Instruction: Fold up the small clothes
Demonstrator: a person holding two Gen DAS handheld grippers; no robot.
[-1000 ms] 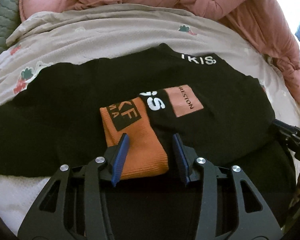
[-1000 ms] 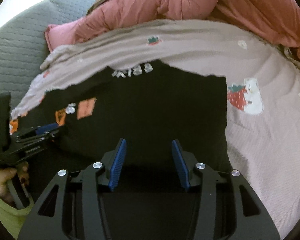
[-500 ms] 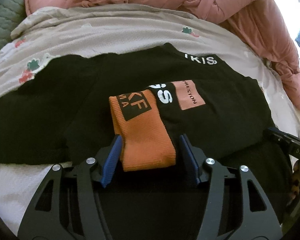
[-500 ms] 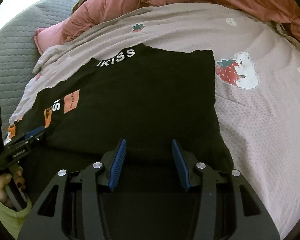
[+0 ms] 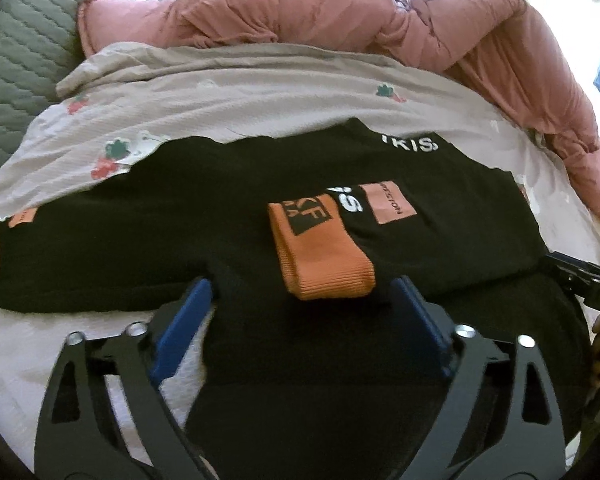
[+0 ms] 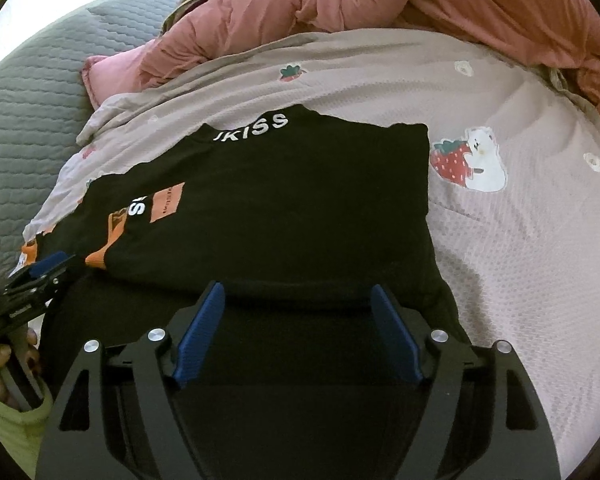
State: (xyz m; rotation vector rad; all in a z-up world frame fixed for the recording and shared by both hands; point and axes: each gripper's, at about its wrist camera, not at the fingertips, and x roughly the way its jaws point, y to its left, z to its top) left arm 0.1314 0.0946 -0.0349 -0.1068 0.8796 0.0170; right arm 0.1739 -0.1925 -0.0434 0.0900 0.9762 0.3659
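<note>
Shirt point(image 5: 236, 216) lies folded just ahead of both grippers, left point(image 5: 300, 304) and right point(image 6: 298, 308), which we are opening to release its hem.

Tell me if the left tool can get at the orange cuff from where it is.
Probably yes: the orange cuff lies on top of the black garment, uncovered, just ahead of the left tool, whose jaws are opening with nothing pressed between them.

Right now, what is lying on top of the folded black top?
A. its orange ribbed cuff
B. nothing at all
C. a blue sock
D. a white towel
A: the orange ribbed cuff lies across the black top, just ahead of the left gripper, whose jaws are opening and press on nothing.
</note>
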